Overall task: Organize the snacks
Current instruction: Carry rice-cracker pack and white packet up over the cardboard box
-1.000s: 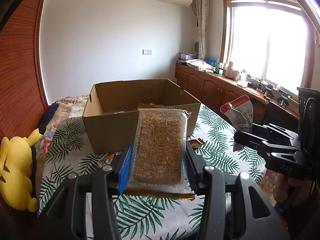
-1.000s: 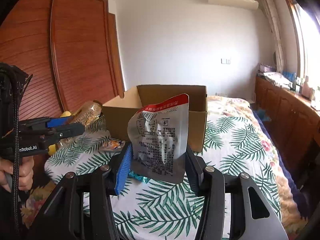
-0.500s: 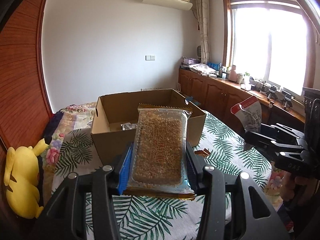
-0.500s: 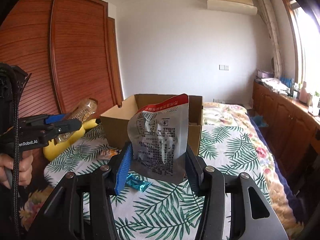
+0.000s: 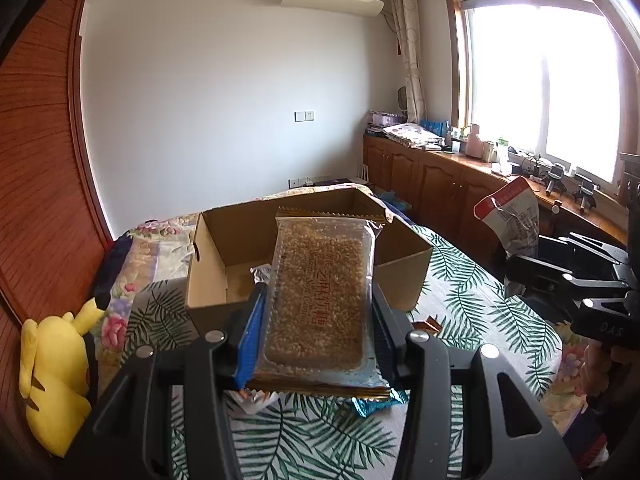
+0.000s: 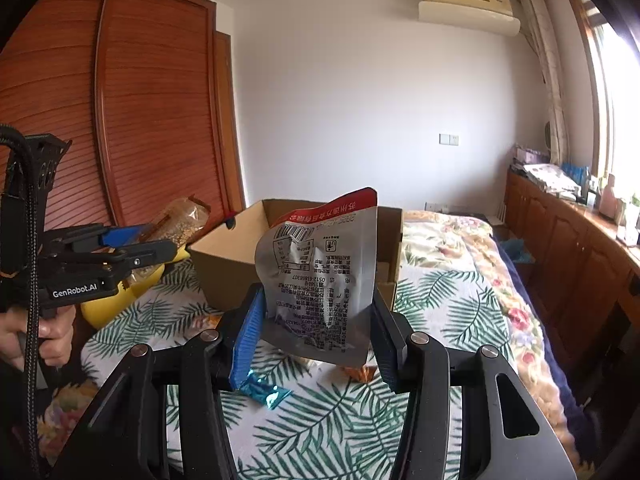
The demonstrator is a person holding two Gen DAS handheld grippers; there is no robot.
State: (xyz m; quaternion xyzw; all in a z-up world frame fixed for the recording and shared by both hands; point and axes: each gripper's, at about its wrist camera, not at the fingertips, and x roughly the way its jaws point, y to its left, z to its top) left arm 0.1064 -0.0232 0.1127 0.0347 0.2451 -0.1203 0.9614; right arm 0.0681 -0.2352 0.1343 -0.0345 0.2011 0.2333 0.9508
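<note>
My left gripper (image 5: 316, 320) is shut on a clear tray pack of brown sesame candy (image 5: 320, 292), held above the bed in front of an open cardboard box (image 5: 216, 256). My right gripper (image 6: 316, 320) is shut on a silver pouch with a red top (image 6: 324, 272), held upright before the same box (image 6: 224, 256). The right gripper with its pouch (image 5: 508, 216) shows at the right of the left wrist view. The left gripper with its pack (image 6: 176, 220) shows at the left of the right wrist view. A silver wrapper (image 5: 261, 272) lies inside the box.
The box stands on a bed with a palm-leaf cover (image 5: 472, 304). Small wrapped snacks lie on it: a blue one (image 6: 264, 394) and an orange one (image 6: 358, 372). A yellow plush toy (image 5: 52, 368) sits at the left edge. Wooden cabinets (image 5: 432, 184) run under the window.
Both grippers have risen with their packs. The views look down more into the box, and the silver wrapper inside has come into sight.
</note>
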